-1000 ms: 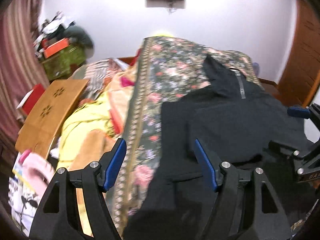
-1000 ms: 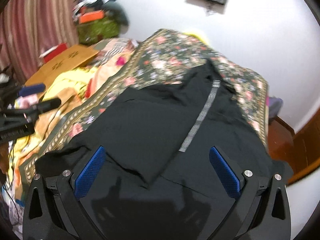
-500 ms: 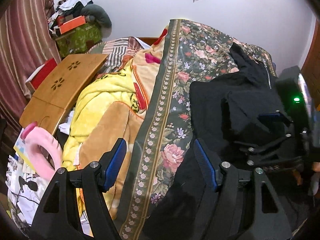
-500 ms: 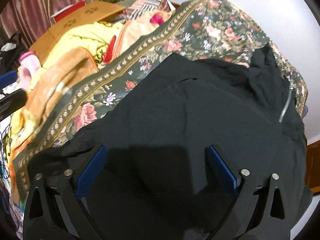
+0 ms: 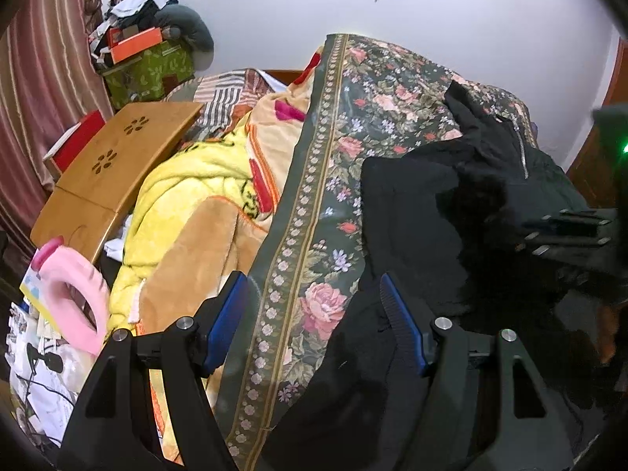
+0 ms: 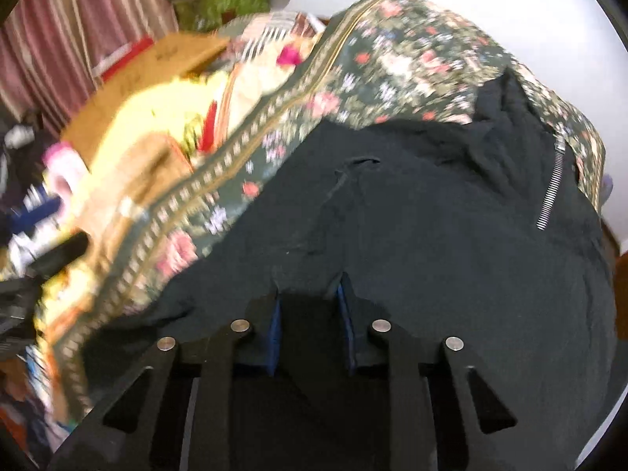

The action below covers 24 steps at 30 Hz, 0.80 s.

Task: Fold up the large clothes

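Right wrist: jaws pinch black jacket [image 6: 431,216] hem; left jaws wide, empty, over bedspread [image 5: 314,235] edge.

yellow blanket [image 5: 184,192] heaped left, wooden tray [image 5: 117,165] beyond

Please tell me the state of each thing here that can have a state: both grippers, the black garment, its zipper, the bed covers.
left gripper: open, holding nothing.
right gripper: fingers nearly closed, black cloth between them.
black jacket: spread on the bed, partly folded, creased.
zipper: cannot tell if closed.
floral bedspread: laid flat under the jacket.
yellow blanket: crumpled in a heap.
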{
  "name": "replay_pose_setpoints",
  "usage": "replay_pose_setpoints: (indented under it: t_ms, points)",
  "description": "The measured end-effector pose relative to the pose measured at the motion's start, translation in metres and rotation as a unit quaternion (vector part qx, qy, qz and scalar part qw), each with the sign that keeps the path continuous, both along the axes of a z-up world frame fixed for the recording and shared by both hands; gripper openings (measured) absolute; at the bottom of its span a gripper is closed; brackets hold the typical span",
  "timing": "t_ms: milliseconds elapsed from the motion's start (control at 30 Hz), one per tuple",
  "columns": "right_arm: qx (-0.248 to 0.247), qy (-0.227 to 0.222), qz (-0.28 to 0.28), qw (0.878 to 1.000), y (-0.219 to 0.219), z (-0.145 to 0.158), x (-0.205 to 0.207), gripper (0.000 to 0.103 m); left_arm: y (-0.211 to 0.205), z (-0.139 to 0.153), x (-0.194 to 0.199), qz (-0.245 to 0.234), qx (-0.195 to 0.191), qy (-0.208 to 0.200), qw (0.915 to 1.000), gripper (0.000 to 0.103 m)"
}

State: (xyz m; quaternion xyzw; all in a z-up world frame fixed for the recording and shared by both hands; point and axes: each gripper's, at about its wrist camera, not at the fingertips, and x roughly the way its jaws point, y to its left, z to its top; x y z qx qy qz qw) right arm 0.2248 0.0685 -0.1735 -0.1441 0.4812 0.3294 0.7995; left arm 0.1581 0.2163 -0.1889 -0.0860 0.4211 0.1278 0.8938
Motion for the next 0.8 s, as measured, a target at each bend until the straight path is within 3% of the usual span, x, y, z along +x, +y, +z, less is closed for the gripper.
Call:
replay_pose_setpoints:
  t_ms: [233, 400, 567, 800]
  points:
    - [0.096, -0.047, -0.052, 0.993, -0.067, 0.073, -0.005, 0.020, -0.024, 0.021, 0.011, -0.021, 0.013, -0.021, 0.9995, 0.069]
    - [0.124, -0.074, -0.093, 0.985, -0.117, 0.096, -0.008, 0.020, -0.048, 0.030, 0.017, -0.039, 0.020, -0.031, 0.9986, 0.069]
    - [0.132, -0.068, -0.141, 0.979, -0.164, 0.090, -0.001, 0.019, -0.074, 0.033, 0.025, -0.062, 0.022, -0.028, 0.9974, 0.069]
    - [0.116, 0.002, -0.194, 0.974, -0.208, 0.038, 0.005, 0.019, -0.106, 0.033, 0.031, -0.091, 0.024, -0.020, 0.9953, 0.069]
